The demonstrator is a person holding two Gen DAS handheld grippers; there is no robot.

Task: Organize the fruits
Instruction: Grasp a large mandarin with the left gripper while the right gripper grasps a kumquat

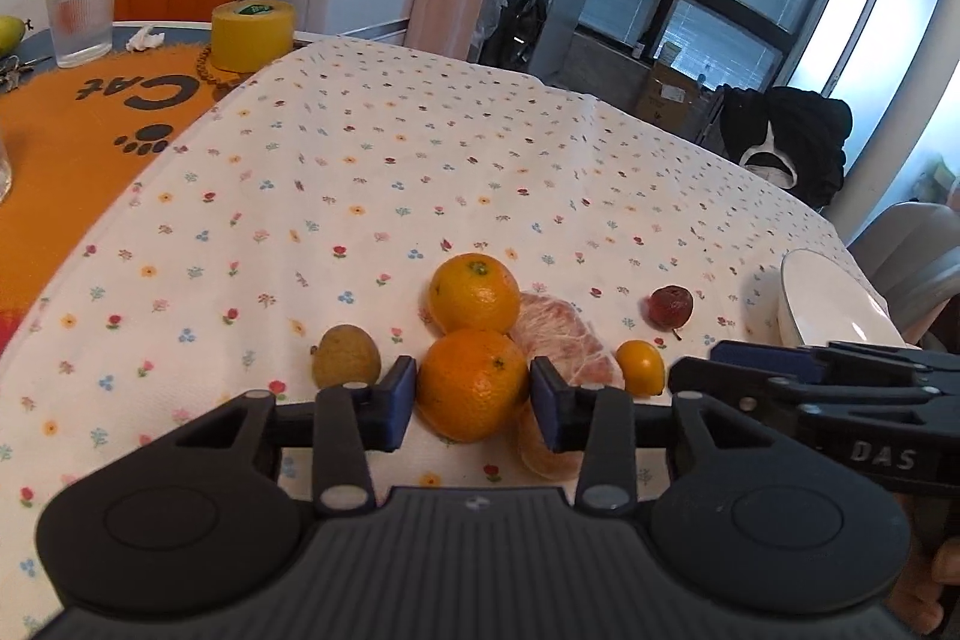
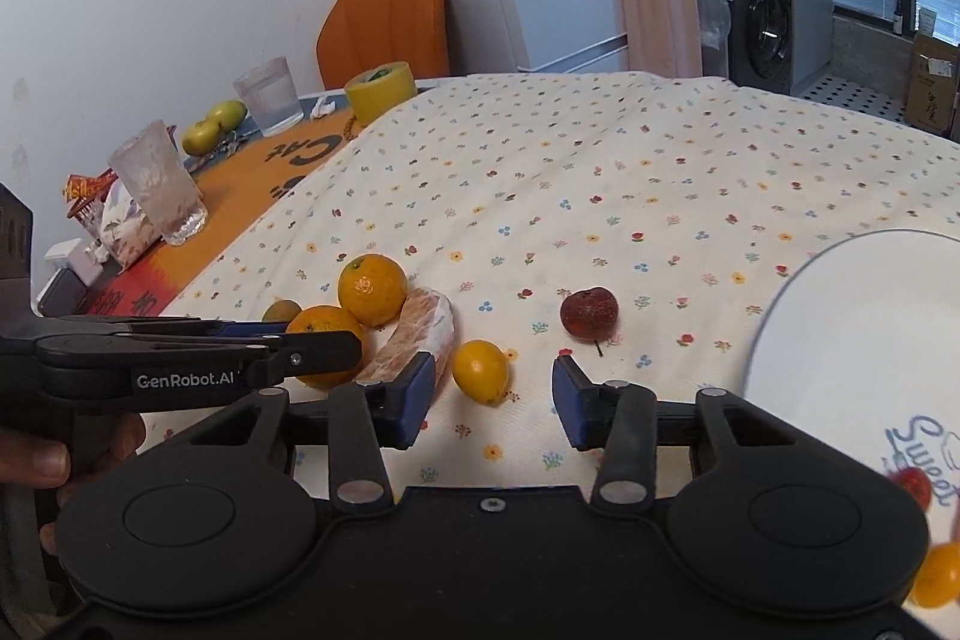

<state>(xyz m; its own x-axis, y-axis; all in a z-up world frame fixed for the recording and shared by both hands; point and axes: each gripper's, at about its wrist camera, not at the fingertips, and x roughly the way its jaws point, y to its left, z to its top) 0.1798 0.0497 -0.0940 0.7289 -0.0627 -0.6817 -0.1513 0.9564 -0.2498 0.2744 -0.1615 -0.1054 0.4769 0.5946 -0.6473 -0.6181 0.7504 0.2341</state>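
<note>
- Now the left gripper [image 1: 473,397] clamps the near orange [image 1: 471,382] at its widest part.
- Firm, round, likely to roll.
- Right gripper [image 2: 493,396] gapes empty.

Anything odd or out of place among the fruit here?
One piece stands out: a peeled citrus segment lies bare on the tablecloth against the oranges, while the other fruit is whole. The small red fruit looks wrinkled.
</note>
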